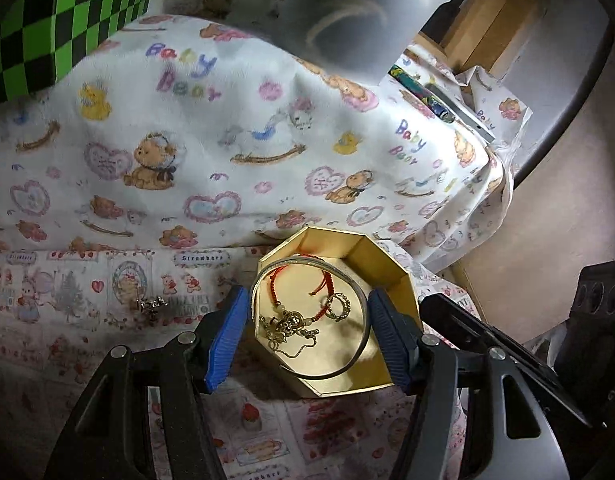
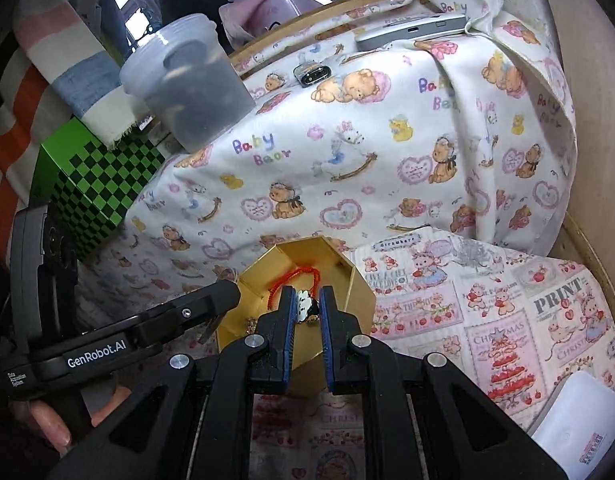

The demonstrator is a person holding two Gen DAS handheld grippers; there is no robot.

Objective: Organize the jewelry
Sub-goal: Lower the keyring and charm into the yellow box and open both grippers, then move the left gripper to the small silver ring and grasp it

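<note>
Only in the right wrist view is a small white charm (image 2: 305, 303) seen pinched by the right gripper (image 2: 306, 307) above the gold octagonal box (image 2: 361, 280); the left gripper (image 1: 307, 316), straddling the box, is shown wide, nothing gripped, in its own view

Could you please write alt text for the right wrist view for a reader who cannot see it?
The right gripper pinches a small black-and-white trinket above an open gold octagonal box that holds a red cord bracelet. The box sits on cartoon-print cloth; the left gripper's black body reaches in from the left.
</note>
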